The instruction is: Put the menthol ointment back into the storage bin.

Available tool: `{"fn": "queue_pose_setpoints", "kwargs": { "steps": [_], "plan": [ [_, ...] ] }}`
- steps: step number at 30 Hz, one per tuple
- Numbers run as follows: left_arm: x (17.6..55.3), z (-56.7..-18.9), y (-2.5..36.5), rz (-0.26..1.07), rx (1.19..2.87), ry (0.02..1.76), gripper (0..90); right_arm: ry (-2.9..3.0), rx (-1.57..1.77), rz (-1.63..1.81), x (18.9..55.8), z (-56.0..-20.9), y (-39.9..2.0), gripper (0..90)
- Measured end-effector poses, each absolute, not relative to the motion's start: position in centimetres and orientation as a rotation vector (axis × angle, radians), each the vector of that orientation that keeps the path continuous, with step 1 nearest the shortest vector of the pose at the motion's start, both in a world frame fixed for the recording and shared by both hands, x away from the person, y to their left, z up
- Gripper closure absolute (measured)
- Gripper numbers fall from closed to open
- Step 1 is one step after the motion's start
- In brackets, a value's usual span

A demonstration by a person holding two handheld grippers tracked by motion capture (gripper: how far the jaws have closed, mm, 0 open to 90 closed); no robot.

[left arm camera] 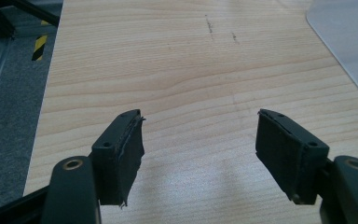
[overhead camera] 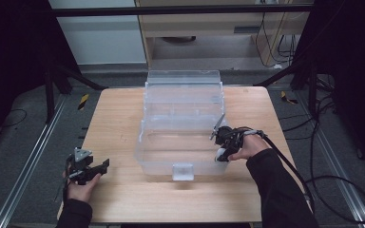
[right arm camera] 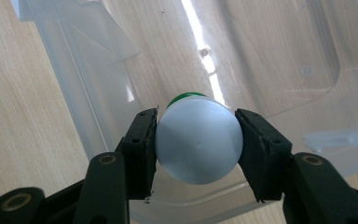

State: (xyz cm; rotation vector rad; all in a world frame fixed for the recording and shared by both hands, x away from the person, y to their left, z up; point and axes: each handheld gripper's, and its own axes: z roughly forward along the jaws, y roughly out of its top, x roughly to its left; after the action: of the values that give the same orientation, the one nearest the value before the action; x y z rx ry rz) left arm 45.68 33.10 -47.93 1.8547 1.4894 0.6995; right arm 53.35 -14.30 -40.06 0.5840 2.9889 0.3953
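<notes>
A clear plastic storage box [overhead camera: 161, 156] with its lid open at the back stands in the middle of the wooden table [overhead camera: 119, 118]. My right gripper [overhead camera: 222, 153] hangs over the box's front right corner, shut on a small bottle [right arm camera: 198, 140] with a white cap and a green band behind it. In the right gripper view the box [right arm camera: 270, 60] lies just below the bottle. My left gripper [overhead camera: 92, 170] rests low over the table's front left, open, with bare wood between its jaws. The left gripper [left arm camera: 199, 154] points toward the box's corner [left arm camera: 349, 42].
A clear latch tab [overhead camera: 182, 171] juts from the box's front wall. Metal rails [overhead camera: 33, 156] run along the floor on both sides of the table. A black cable [overhead camera: 313, 185] trails from my right gripper off the right edge.
</notes>
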Motion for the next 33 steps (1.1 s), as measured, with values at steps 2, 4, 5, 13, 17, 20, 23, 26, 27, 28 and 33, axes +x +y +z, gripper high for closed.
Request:
{"fn": "queue_pose_setpoints", "kwargs": {
  "steps": [2,4,5,13,17,20,23,26,27,28,33],
  "plan": [
    [45.69,-47.94,33.10,0.700,1.856,1.489,31.6,2.992,0.592,0.401,53.33,-40.20,-14.32,50.3],
    [45.68,-47.94,33.09,0.700,1.856,1.490,31.6,2.993,0.578,0.392,53.33,-40.39,-14.29,50.3],
    [45.68,-47.93,33.09,0.700,1.855,1.489,31.6,2.991,0.574,0.391,53.32,-40.40,-14.28,50.3],
    [45.69,-47.95,33.11,0.699,1.856,1.490,31.5,2.986,0.555,0.405,53.28,-40.44,-14.40,50.1],
    [45.68,-47.94,33.12,0.700,1.856,1.490,31.6,2.985,0.557,0.400,53.21,-40.43,-14.37,50.0],
    [45.68,-47.94,33.12,0.699,1.856,1.490,31.6,2.985,0.558,0.400,53.21,-40.45,-14.35,50.0],
    [45.68,-47.93,33.12,0.699,1.855,1.491,31.6,2.984,0.562,0.400,53.19,-40.45,-14.35,49.9],
    [45.69,-47.94,33.13,0.699,1.856,1.491,31.6,2.986,0.559,0.396,53.21,-40.45,-14.32,49.9],
    [45.69,-47.94,33.13,0.699,1.856,1.491,31.6,2.987,0.566,0.391,53.19,-40.43,-14.29,49.8],
    [45.69,-47.93,33.13,0.699,1.856,1.491,31.6,2.987,0.562,0.392,53.20,-40.43,-14.30,49.7],
    [45.69,-47.92,33.14,0.700,1.855,1.491,31.6,2.994,0.571,0.393,53.16,-40.40,-14.29,49.8]
  ]
}}
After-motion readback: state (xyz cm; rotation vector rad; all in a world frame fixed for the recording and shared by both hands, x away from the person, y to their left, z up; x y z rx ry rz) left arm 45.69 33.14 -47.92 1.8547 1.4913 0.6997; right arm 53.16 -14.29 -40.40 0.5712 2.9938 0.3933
